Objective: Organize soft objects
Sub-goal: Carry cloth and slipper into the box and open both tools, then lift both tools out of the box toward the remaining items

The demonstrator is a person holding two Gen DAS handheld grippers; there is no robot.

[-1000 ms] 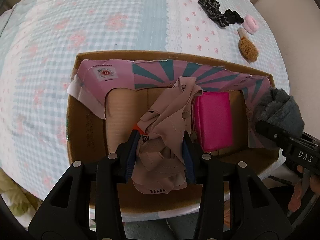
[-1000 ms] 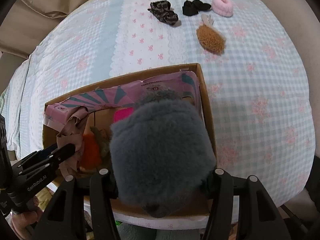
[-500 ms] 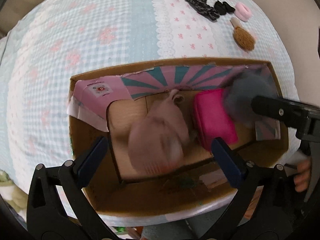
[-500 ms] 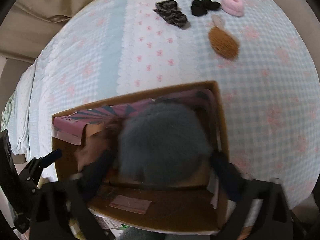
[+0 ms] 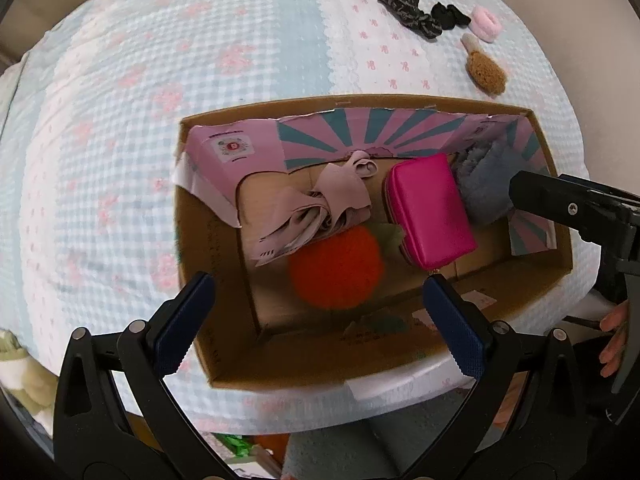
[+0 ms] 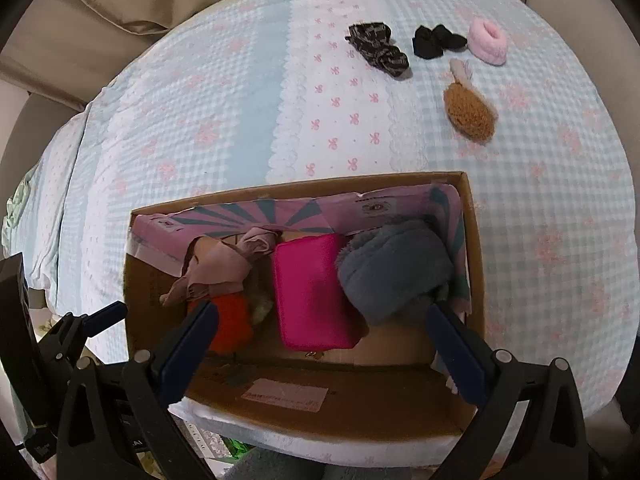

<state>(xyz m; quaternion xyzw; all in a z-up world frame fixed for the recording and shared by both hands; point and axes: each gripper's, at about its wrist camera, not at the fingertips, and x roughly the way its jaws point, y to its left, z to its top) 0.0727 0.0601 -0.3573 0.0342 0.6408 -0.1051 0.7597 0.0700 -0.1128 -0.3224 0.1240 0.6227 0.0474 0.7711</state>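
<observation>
1. Both jaws spread wide and empty: the left gripper and the right gripper hang above the cardboard box on the quilted bedspread.
2. Best practice, by this view: lift straight clear of the box walls before reaching for anything outside.
3. In the box, four: one beige garment, one orange plush, one magenta pouch, one grey fleece item.
4. Outside, four: one patterned scrunchie, one black scrunchie, one pink scrunchie, one brown brush.
</observation>
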